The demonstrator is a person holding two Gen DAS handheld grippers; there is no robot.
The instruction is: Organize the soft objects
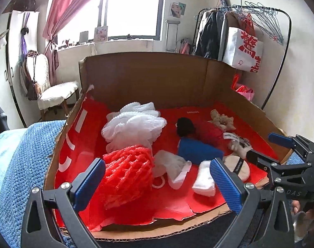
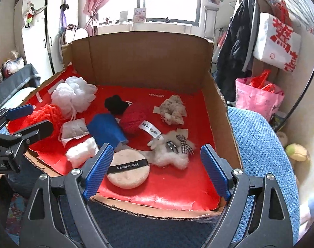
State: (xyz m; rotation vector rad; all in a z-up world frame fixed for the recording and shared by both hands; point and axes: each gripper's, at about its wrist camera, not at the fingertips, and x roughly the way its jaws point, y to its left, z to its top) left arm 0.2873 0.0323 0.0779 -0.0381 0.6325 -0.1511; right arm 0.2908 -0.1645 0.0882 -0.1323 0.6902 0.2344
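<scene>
Ahead of the left gripper point(image 1: 157, 183), jaws spread and empty, lies a red mesh bath pouf point(image 1: 127, 171) beside a white mesh pouf point(image 1: 134, 127) in the red-lined cardboard box point(image 1: 148, 76). Right-wrist view: the right gripper point(image 2: 156, 172), jaws released, frames a round beige powder puff point(image 2: 128, 170) and a fluffy white plush toy point(image 2: 172, 152).

The cardboard tray point(image 2: 223, 111) is open above and at its low front edge; tall walls block the back.
</scene>
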